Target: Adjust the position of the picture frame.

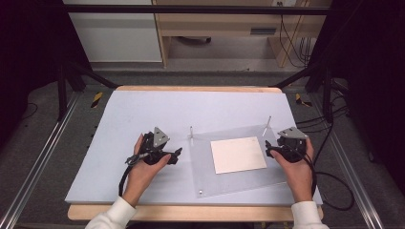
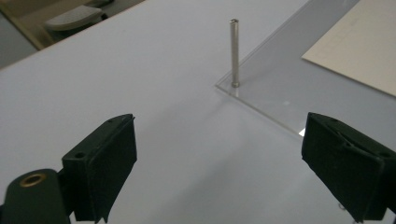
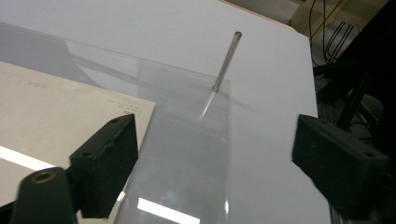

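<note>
A clear plastic sheet (image 1: 239,162) lies flat on the white table (image 1: 143,109), a cream paper (image 1: 238,154) on its middle and thin metal pins (image 1: 191,134) standing at its far corners. The left gripper (image 1: 175,155) rests at the sheet's nine o'clock edge, jaws spread and empty, the near pin (image 2: 234,52) ahead at one o'clock. The right gripper (image 1: 269,148) sits at three o'clock, jaws wide over the sheet's edge, gripping nothing.
</note>
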